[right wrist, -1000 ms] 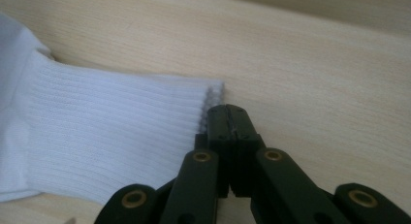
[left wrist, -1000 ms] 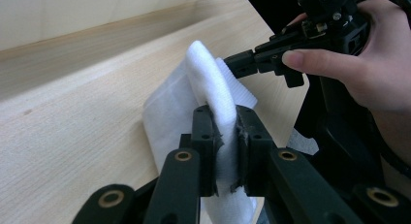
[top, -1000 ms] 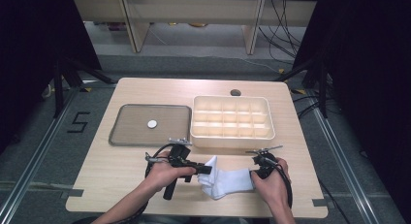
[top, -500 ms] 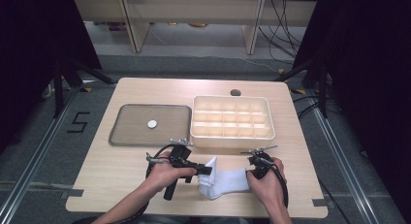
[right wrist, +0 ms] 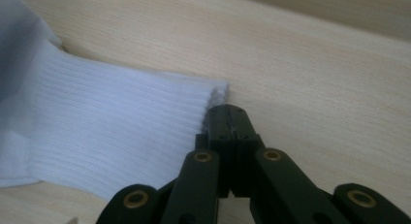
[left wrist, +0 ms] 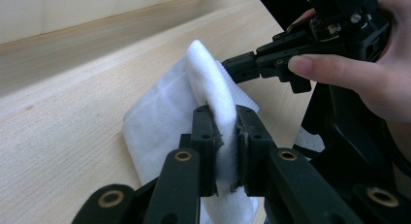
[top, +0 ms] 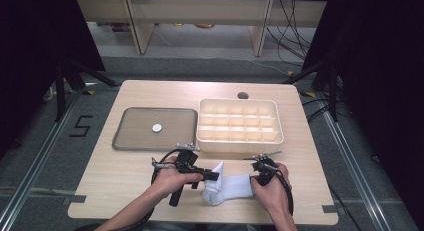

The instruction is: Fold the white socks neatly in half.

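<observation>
A white sock [top: 232, 187] lies on the wooden table near its front edge, between my two grippers. My left gripper [top: 212, 175] is shut on a raised fold of the sock [left wrist: 165, 107]; in the left gripper view the cloth is pinched between the jaws of that gripper [left wrist: 225, 118]. My right gripper [top: 255, 179] is shut at the ribbed cuff corner of the sock [right wrist: 111, 136], and in its own view the right gripper [right wrist: 228, 110] has jaws pressed together on the cuff's edge. The right gripper [left wrist: 242, 68] also meets the sock's far edge in the left gripper view.
A beige box [top: 239, 103] divided into several compartments stands just behind the hands. To its left lies a flat grey tray [top: 130, 141] with a small white disc [top: 157, 127] on it. A round hole [top: 243, 96] sits near the table's back edge.
The right hand has shifted slightly left, toward the left gripper, bunching the sock a little. The left hand has stayed put.
</observation>
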`<state>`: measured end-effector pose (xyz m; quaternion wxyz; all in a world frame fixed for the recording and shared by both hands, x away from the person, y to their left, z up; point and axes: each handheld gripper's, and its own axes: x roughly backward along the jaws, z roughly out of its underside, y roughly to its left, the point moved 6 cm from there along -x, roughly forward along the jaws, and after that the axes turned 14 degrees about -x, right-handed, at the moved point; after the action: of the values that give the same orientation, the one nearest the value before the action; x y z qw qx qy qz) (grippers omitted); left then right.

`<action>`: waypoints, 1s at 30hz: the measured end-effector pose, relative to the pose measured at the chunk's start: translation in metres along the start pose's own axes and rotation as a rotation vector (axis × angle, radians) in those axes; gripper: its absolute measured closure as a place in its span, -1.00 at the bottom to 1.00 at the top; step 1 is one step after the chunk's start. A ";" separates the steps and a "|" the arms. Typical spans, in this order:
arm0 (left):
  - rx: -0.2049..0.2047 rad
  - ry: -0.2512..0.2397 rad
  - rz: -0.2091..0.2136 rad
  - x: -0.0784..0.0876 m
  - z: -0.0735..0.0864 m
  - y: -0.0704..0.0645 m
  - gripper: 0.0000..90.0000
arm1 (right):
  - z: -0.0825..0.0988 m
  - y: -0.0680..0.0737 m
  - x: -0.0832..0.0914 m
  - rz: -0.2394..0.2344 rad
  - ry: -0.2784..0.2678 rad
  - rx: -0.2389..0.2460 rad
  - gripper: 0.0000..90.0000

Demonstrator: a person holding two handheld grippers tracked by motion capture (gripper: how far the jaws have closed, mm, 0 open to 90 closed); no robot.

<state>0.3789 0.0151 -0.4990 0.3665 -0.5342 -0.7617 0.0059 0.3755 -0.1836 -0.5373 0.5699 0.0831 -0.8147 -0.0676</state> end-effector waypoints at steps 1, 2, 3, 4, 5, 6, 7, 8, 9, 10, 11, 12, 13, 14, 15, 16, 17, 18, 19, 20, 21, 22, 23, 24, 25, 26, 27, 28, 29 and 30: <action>0.001 0.001 -0.001 0.000 0.000 0.000 0.77 | 0.000 0.002 0.001 -0.006 0.002 0.002 1.00; 0.006 -0.015 0.003 -0.001 0.000 0.000 0.77 | 0.000 0.002 0.001 -0.006 0.001 0.004 1.00; 0.008 -0.018 0.005 -0.001 0.000 0.001 0.77 | 0.000 0.002 0.001 -0.006 0.000 0.004 1.00; 0.010 -0.010 0.016 0.000 0.001 0.001 0.77 | 0.000 0.003 0.001 -0.005 -0.001 0.000 1.00; 0.010 0.000 -0.002 0.000 0.001 0.002 0.77 | 0.000 0.003 0.002 -0.021 -0.011 0.003 1.00; 0.010 0.014 -0.013 0.001 0.001 0.002 0.77 | 0.001 0.004 0.002 -0.031 -0.009 0.017 1.00; 0.010 -0.001 -0.005 0.000 0.001 0.002 0.77 | 0.001 0.005 0.002 -0.026 -0.012 0.016 1.00; 0.008 0.006 -0.009 0.000 0.001 0.002 0.77 | 0.001 0.005 0.001 -0.016 -0.006 0.005 1.00; 0.009 0.010 -0.010 0.000 0.002 0.002 0.77 | 0.002 0.006 0.002 -0.018 -0.003 0.016 1.00; 0.009 0.010 -0.010 -0.001 0.002 0.002 0.77 | 0.002 0.008 0.001 -0.020 -0.003 0.009 1.00; 0.012 -0.013 -0.004 -0.003 0.002 0.002 0.77 | 0.003 0.009 0.001 -0.012 0.001 0.006 1.00; 0.012 -0.011 -0.007 -0.004 0.003 0.002 0.77 | 0.003 0.010 0.001 -0.022 0.002 0.011 1.00; 0.009 -0.006 -0.007 -0.003 0.003 0.002 0.77 | 0.004 0.010 0.001 -0.016 0.003 0.015 1.00; 0.006 0.025 -0.022 -0.002 0.004 0.003 0.77 | 0.004 0.012 0.001 -0.022 0.001 0.014 1.00; 0.008 0.031 -0.025 -0.001 0.005 0.003 0.77 | 0.004 0.013 0.002 -0.031 -0.001 0.016 1.00; 0.014 0.021 -0.016 -0.002 0.005 0.003 0.77 | 0.004 0.013 0.002 -0.034 0.001 0.016 1.00; 0.016 0.006 -0.008 -0.003 0.004 0.003 0.77 | 0.003 0.014 0.002 -0.035 0.002 0.013 1.00; 0.010 0.023 -0.018 -0.002 0.005 0.003 0.77 | 0.003 0.015 0.002 -0.038 0.006 0.022 1.00; 0.013 0.024 -0.021 -0.001 0.005 0.004 0.77 | 0.003 0.016 0.002 -0.039 0.005 0.016 1.00; 0.018 0.021 -0.024 -0.002 0.005 0.004 0.77 | 0.003 0.016 0.002 -0.032 0.006 0.020 1.00; 0.020 0.016 -0.019 -0.002 0.005 0.005 0.77 | 0.003 0.017 0.002 -0.045 0.008 0.027 1.00; 0.021 0.016 -0.018 -0.002 0.005 0.005 0.77 | 0.003 0.018 0.002 -0.045 0.010 0.021 1.00; 0.019 0.022 -0.024 -0.002 0.005 0.005 0.77 | 0.003 0.016 0.002 -0.031 0.011 0.034 1.00; 0.020 0.012 -0.013 -0.002 0.005 0.005 0.77 | 0.003 0.017 0.002 -0.040 0.005 0.035 1.00; 0.017 0.014 0.008 -0.002 0.005 0.005 0.77 | 0.003 0.019 0.003 -0.062 0.005 0.049 1.00; 0.016 0.023 -0.017 -0.002 0.005 0.005 0.77 | 0.003 0.020 0.003 -0.067 0.005 0.038 1.00; 0.019 0.028 -0.021 -0.002 0.006 0.004 0.77 | 0.003 0.020 0.002 -0.062 0.008 0.027 1.00; 0.016 0.023 -0.018 -0.003 0.006 0.005 0.77 | 0.003 0.020 0.002 -0.059 0.008 0.023 1.00; 0.017 0.028 -0.020 -0.003 0.007 0.005 0.77 | 0.004 0.019 0.003 -0.051 0.013 0.029 1.00; 0.014 0.033 -0.021 -0.004 0.007 0.006 0.77 | 0.004 0.019 0.003 -0.052 0.020 0.026 1.00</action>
<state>0.3797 0.0172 -0.5088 0.3826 -0.5239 -0.7610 -0.0014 0.3697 -0.1657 -0.5319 0.5749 0.1122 -0.8074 -0.0709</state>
